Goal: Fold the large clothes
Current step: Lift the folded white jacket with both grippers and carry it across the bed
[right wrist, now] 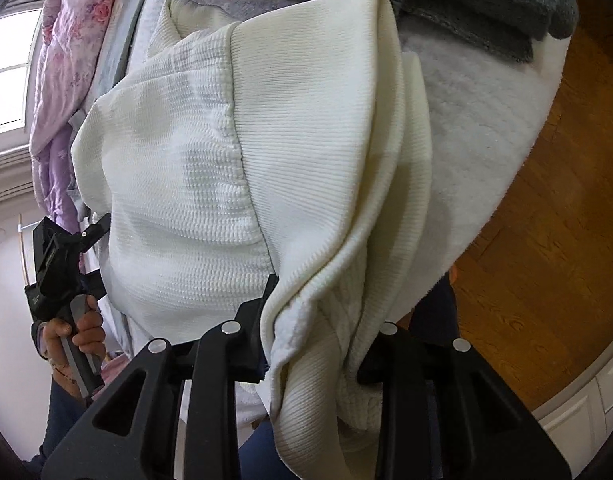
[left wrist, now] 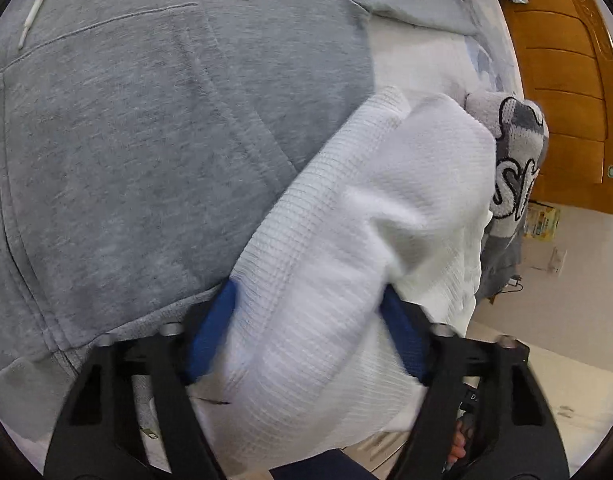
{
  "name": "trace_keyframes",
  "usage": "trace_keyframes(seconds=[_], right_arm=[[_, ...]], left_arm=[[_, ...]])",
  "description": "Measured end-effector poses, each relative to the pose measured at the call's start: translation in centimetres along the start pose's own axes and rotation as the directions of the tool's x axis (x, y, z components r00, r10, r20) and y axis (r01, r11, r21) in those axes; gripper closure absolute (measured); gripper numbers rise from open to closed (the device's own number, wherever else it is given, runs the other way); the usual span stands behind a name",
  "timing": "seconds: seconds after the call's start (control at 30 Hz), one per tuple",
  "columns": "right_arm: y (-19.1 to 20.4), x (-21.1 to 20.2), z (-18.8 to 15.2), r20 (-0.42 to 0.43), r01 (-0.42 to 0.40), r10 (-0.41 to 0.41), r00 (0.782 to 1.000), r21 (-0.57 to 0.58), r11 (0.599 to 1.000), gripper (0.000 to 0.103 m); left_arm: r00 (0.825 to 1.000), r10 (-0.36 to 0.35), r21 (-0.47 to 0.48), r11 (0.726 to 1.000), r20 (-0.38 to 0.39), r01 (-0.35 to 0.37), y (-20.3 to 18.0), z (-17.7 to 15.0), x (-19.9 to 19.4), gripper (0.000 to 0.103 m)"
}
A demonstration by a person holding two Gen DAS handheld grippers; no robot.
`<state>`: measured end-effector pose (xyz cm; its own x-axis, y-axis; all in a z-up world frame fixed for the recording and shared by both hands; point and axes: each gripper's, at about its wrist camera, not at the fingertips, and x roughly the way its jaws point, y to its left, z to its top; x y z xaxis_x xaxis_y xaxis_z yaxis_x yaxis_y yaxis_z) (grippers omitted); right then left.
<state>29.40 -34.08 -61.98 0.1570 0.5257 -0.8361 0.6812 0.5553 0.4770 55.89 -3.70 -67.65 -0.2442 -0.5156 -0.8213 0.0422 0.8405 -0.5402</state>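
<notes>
A white ribbed knit sweater [left wrist: 346, 220] fills the lower right of the left wrist view. A thick fold of it sits bunched between the blue pads [left wrist: 212, 332] of my left gripper [left wrist: 306, 308], which is shut on it. In the right wrist view the same sweater [right wrist: 186, 160] hangs cream-white, and its ribbed hem is gathered between the black fingers of my right gripper [right wrist: 326, 312], shut on that bunch. The left gripper's body [right wrist: 66, 256] shows at the left edge there, held by a hand [right wrist: 82, 332], with its fingertips hidden behind the sweater.
A grey hoodie [left wrist: 146, 140] with a white drawstring lies spread under the sweater. A grey patterned knit [left wrist: 518, 152] lies beyond, also grey knit [right wrist: 466, 0] at the top. White bedding [right wrist: 486, 120], a pink floral quilt [right wrist: 66, 60], a wooden panel [left wrist: 566, 100] and wooden floor [right wrist: 546, 240] surround.
</notes>
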Motion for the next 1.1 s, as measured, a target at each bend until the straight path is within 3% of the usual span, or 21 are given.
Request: trace_keyframes(seconds=[0.17, 0.27, 0.57, 0.7, 0.83, 0.9, 1.0, 1.1], right_arm=[[2.2, -0.1, 0.1, -0.012, 0.068, -0.069, 0.998, -0.048, 0.997, 0.075], [6.6, 0.1, 0.7, -0.003, 0.109, -0.111, 0.994, -0.126, 0.986, 0.076], [14.5, -5.2, -1.2, 0.109, 0.107, -0.069, 0.992, -0.387, 0.916, 0.078], [15.9, -9.8, -1.1, 0.174, 0.065, 0.012, 0.985, -0.432, 0.899, 0.078], [15.8, -14.8, -0.2, 0.281, 0.054, 0.074, 0.957, -0.424, 0.904, 0.078], [14.7, -17.0, 0.4, 0.338, 0.062, 0.084, 0.937, -0.398, 0.915, 0.078], [12.4, -19.9, 2.2, 0.442, 0.082, 0.081, 0.894, -0.337, 0.938, 0.078], [9.8, -20.7, 4.6, 0.51, 0.044, 0.089, 0.856, -0.243, 0.969, 0.078]], left_arm=[[0.994, 0.096, 0.074, 0.992, 0.049, -0.099, -2.6, -1.1, -0.5, 0.068], [0.989, 0.106, 0.088, 0.989, 0.108, -0.116, -3.6, -2.2, -2.5, 0.078], [0.976, 0.082, 0.151, 0.982, 0.2, -0.113, -9.0, -5.2, -8.9, 0.084], [0.959, 0.032, 0.222, 0.97, 0.282, -0.098, -13.4, -5.9, -13.9, 0.084], [0.948, -0.024, 0.324, 0.942, 0.318, -0.085, -18.9, -4.7, -16.0, 0.084], [0.945, -0.059, 0.397, 0.914, 0.323, -0.079, -22.6, -3.4, -15.4, 0.084], [0.946, -0.12, 0.512, 0.857, 0.3, -0.054, -29.1, -0.4, -13.2, 0.083], [0.953, -0.139, 0.577, 0.816, 0.269, -0.043, -34.4, 2.5, -9.7, 0.083]])
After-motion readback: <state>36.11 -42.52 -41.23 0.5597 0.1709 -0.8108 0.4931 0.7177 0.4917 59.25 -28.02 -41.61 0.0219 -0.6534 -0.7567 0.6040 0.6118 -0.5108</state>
